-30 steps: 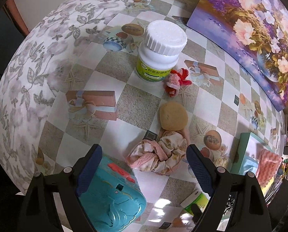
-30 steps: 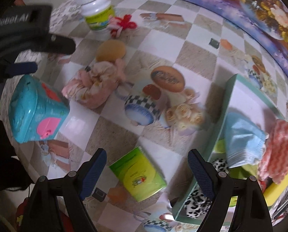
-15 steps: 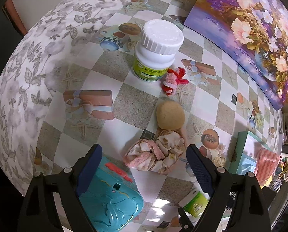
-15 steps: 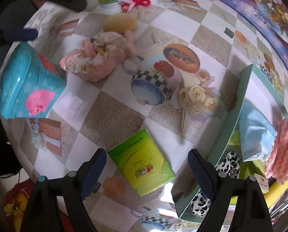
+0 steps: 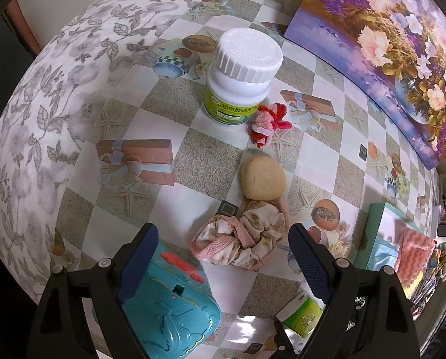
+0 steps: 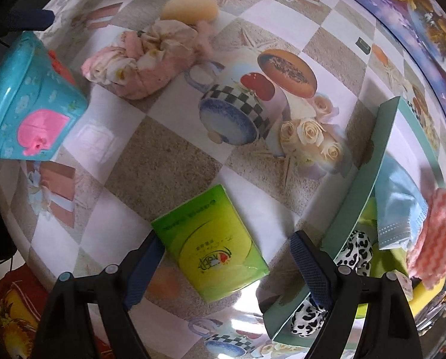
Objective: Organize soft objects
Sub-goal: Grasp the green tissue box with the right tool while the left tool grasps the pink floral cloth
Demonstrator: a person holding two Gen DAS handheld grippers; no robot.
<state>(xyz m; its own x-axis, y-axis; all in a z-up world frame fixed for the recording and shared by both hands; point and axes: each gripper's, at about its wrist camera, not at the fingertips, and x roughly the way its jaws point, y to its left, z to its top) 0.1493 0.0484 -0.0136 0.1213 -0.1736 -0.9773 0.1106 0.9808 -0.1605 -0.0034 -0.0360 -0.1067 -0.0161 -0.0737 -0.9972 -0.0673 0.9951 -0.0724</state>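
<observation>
A green tissue pack [image 6: 215, 243] lies flat on the table between the open jaws of my right gripper [image 6: 224, 264], which hangs low over it without touching. A crumpled pink floral cloth [image 5: 243, 234] [image 6: 145, 62] lies mid-table with a tan sponge [image 5: 263, 178] [image 6: 190, 9] just beyond it. A red and pink yarn toy [image 5: 267, 125] lies by the bottle. My left gripper [image 5: 220, 257] is open and empty, above and short of the cloth. The green bin [image 6: 363, 179] at right holds a blue mask [image 6: 399, 203], a pink cloth [image 6: 438, 239] and a leopard-print item [image 6: 353, 249].
A white bottle with a green label [image 5: 240, 80] stands at the back. A teal plastic toy box [image 5: 169, 308] [image 6: 22, 98] sits under my left finger. A flower painting [image 5: 396, 30] leans along the right. The table edge drops off at left.
My right gripper has come down and forward, so the green tissue pack now lies between its fingers. My left gripper has pulled back and up slightly.
</observation>
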